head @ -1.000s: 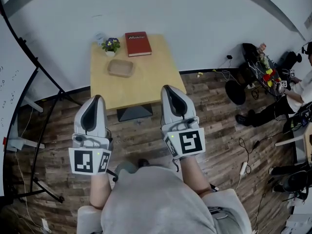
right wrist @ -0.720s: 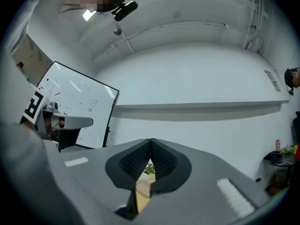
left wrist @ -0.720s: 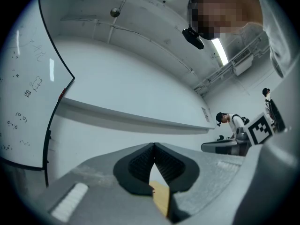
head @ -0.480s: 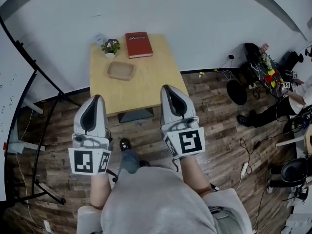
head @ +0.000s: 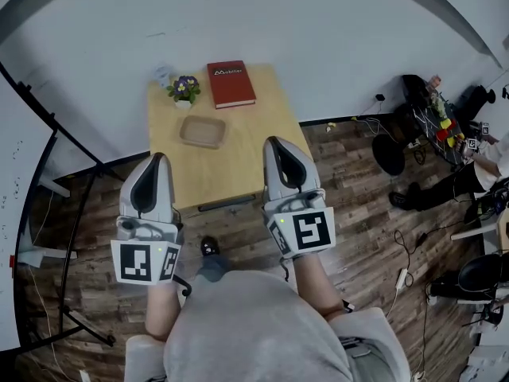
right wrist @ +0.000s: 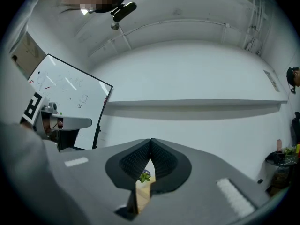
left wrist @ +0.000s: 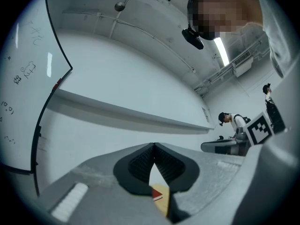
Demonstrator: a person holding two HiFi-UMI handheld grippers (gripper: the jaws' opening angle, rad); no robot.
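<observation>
The wooden bench point(head: 238, 161) stands ahead against the wall, and both tools hang over the floor about its near edge, so this reads as an approach stage with nothing grasped. The left hand-held gripper point(head: 155, 159) and right hand-held gripper point(head: 276, 143) each have jaws closed tip to tip on nothing. Beyond them lie the red book point(head: 231, 83) at the far edge, the shallow tray point(head: 202, 131) mid-bench and nearest, and the small potted plant point(head: 185, 90) beside the book; reaching any would call for moving forward and parting the jaws
</observation>
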